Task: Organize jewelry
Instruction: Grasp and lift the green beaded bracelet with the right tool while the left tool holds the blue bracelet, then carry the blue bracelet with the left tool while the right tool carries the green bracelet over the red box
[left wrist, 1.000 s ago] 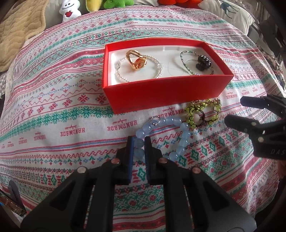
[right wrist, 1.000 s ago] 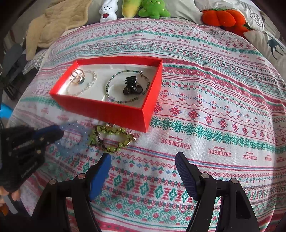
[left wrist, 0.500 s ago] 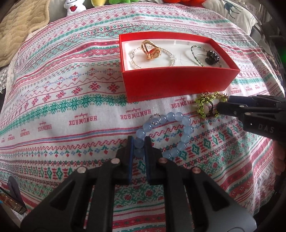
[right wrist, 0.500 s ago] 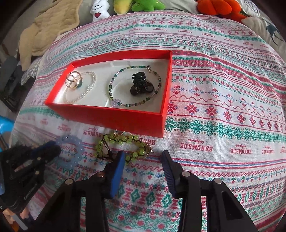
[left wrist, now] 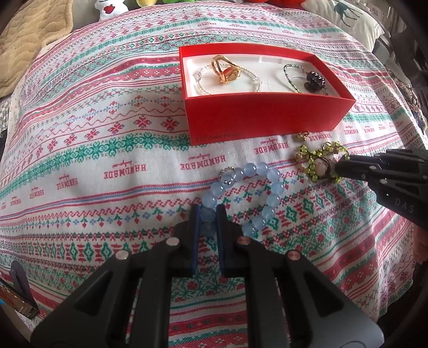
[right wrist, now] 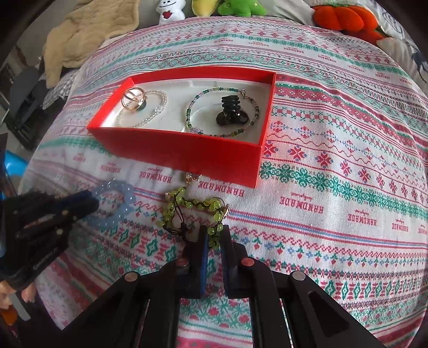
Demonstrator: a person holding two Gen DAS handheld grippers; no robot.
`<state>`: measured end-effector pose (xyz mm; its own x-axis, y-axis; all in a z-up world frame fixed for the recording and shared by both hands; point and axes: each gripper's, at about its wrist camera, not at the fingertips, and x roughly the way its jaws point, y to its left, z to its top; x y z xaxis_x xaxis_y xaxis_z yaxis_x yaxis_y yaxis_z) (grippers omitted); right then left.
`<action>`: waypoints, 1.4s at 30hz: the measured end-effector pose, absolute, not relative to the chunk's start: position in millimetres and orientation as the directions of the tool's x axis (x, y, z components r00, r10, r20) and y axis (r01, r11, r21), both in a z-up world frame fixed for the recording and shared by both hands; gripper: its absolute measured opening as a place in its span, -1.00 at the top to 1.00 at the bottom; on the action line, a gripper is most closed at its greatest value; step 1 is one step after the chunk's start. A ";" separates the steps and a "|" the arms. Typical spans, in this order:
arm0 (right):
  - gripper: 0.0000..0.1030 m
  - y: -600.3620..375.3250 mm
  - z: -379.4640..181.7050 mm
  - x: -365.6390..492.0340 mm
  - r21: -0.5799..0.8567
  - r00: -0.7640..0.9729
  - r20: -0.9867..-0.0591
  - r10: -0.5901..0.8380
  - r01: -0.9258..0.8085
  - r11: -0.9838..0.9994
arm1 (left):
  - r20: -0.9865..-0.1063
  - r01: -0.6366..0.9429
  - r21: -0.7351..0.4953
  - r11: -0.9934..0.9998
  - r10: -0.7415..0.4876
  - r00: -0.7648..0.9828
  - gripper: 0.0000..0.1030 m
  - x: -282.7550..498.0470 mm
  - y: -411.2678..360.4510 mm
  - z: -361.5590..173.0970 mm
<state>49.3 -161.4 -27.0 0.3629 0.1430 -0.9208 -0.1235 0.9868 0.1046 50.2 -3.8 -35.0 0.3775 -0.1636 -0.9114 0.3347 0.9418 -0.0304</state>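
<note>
A red box (left wrist: 267,117) (right wrist: 187,152) sits on the patterned cloth and holds a gold ring (left wrist: 224,69), a pearl bracelet (left wrist: 203,88), a green bead bracelet (right wrist: 198,99) and a black hair clip (right wrist: 231,112). In front of it lie a blue bead bracelet (left wrist: 270,192) (right wrist: 117,198) and a green bead bracelet (left wrist: 315,160) (right wrist: 187,206). My left gripper (left wrist: 207,216) (right wrist: 88,203) is shut on the blue bracelet's near beads. My right gripper (right wrist: 212,235) (left wrist: 339,170) is shut on the green bracelet's near edge. Both bracelets rest on the cloth.
A beige blanket (right wrist: 80,34) lies at the far left. Plush toys (right wrist: 240,6) and an orange cushion (right wrist: 342,18) line the far edge. The cloth (right wrist: 347,160) stretches right of the box.
My right gripper moved in to the green bracelet and its jaws closed on it. My left gripper stayed shut on the blue bracelet; the box now sits further right in its view.
</note>
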 end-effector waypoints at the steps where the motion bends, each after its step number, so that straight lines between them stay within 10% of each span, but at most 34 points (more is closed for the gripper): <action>1: 0.84 -162.1 -24.7 47.0 0.109 0.365 -0.919 0.148 -0.126 0.986 | -0.911 0.331 -0.035 0.943 -0.166 0.377 0.75 49.0 -2.6 -33.7; 42: 0.83 -188.2 78.3 29.1 0.214 0.570 -0.781 0.258 -0.143 0.966 | -0.727 0.391 -0.215 0.895 -0.414 0.547 0.75 57.4 -30.9 83.5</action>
